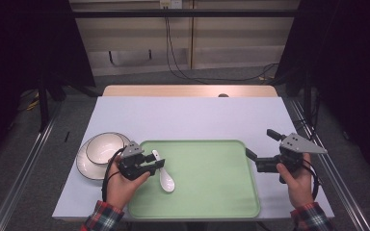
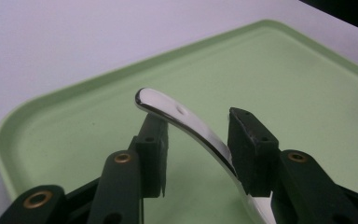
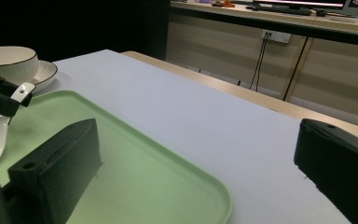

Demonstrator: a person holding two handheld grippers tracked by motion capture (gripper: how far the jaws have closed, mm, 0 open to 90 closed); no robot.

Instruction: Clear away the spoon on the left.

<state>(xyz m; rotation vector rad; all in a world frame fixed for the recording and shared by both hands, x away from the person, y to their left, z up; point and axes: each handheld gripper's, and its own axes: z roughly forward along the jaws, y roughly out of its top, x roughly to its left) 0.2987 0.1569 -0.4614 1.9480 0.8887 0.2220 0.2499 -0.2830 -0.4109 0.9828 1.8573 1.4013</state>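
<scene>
Lower left in the high view, the left gripper straddles the spoon handle, fingers released (likely setting it on the tray); the right gripper idles open.

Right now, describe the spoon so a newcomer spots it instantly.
Find the pale green plastic tray on the white table. Near its left edge lies a glossy white ceramic spoon, handle between the left tool jaws. Unlike the black-rimmed white bowl beside the tray, it is small and elongated.

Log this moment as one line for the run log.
left gripper: open around spoon handle | spoon: on green tray | right gripper: open, empty, beside tray
</scene>
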